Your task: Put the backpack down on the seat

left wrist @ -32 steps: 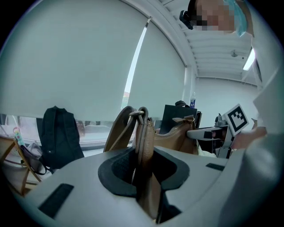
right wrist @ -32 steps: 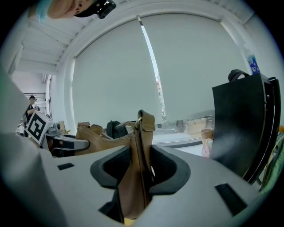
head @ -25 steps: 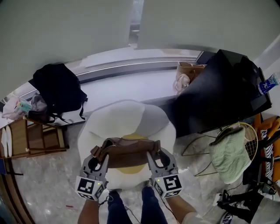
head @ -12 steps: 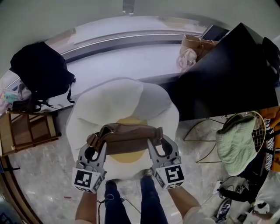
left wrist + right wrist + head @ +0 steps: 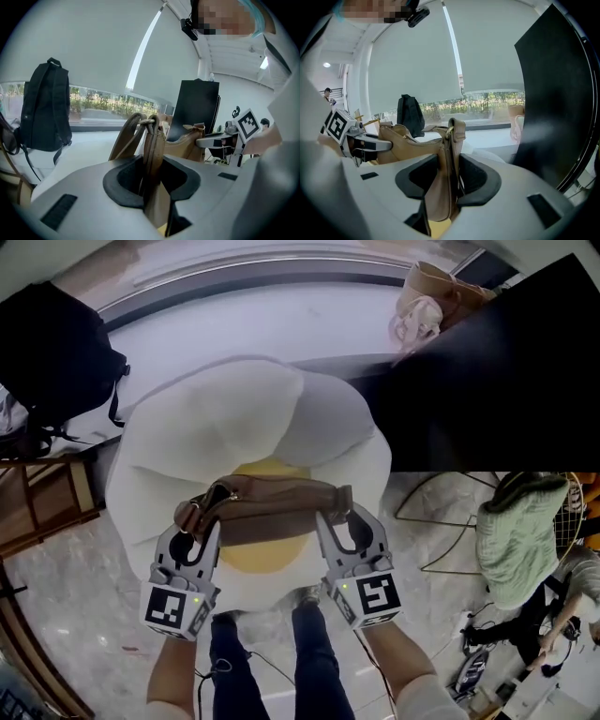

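Note:
A brown leather bag (image 5: 272, 510) hangs stretched between my two grippers, just above the yellow middle of a white, fried-egg-shaped seat (image 5: 234, 423). My left gripper (image 5: 194, 532) is shut on the bag's left end, where the strap and its ring (image 5: 149, 136) stand up between the pads. The right gripper (image 5: 339, 526) is shut on the right end, and that side's leather tab (image 5: 449, 154) is pinched between its pads. Whether the bag's underside touches the cushion is hidden.
A black backpack (image 5: 47, 362) leans on the window ledge at far left, above a wooden rack (image 5: 42, 507). A big black panel (image 5: 497, 381) and a paper bag (image 5: 436, 292) stand at the right. A green cloth on a wire rack (image 5: 520, 540) is lower right. The person's legs (image 5: 272, 662) stand before the seat.
The view has moved in on the seat, which now fills more of the picture. Both grippers keep the same hold on the brown bag over the yellow centre.

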Available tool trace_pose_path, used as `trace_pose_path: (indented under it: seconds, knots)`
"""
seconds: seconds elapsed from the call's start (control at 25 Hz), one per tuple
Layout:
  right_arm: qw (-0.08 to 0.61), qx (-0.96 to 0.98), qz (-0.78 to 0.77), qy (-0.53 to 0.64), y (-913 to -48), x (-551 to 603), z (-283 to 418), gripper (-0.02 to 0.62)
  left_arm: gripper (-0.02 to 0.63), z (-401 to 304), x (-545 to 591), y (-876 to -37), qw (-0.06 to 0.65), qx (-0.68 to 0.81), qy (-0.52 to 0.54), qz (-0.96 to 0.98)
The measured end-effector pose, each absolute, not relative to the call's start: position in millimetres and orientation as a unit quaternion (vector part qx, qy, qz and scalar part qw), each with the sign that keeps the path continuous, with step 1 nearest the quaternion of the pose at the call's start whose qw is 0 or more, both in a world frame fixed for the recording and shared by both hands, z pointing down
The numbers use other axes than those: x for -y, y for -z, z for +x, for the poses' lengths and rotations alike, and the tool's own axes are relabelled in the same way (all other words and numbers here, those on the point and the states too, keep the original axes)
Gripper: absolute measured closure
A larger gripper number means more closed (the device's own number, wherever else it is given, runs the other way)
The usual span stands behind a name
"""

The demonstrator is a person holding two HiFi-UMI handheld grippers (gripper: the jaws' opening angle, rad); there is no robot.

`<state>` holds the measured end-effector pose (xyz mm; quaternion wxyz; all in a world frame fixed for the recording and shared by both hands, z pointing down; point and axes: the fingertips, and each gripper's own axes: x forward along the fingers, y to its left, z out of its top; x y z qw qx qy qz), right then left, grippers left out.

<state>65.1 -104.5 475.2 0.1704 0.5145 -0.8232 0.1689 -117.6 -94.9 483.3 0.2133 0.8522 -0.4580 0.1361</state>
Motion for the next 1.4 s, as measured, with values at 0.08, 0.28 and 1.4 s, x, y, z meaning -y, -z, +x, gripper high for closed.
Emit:
trace_pose_path:
  seconds: [0.08,0.28,1.4]
  knots:
    - [0.177,0.822,0.513,-0.171,-494,105,67,0.434,0.508,-116,95,-501,0.217,0.456,-0.14,0.852]
    - [0.189,0.819,0.509,-0.183,-547,107,72,0.433,0.508,-111,99,-554,0.219,0.45,-0.157,0.851]
    - [0.277,0.799,0.495,-0.196,-733,162,83,0.431,0.508,-99,151,-746,0.264,0.455,-0.213,0.823]
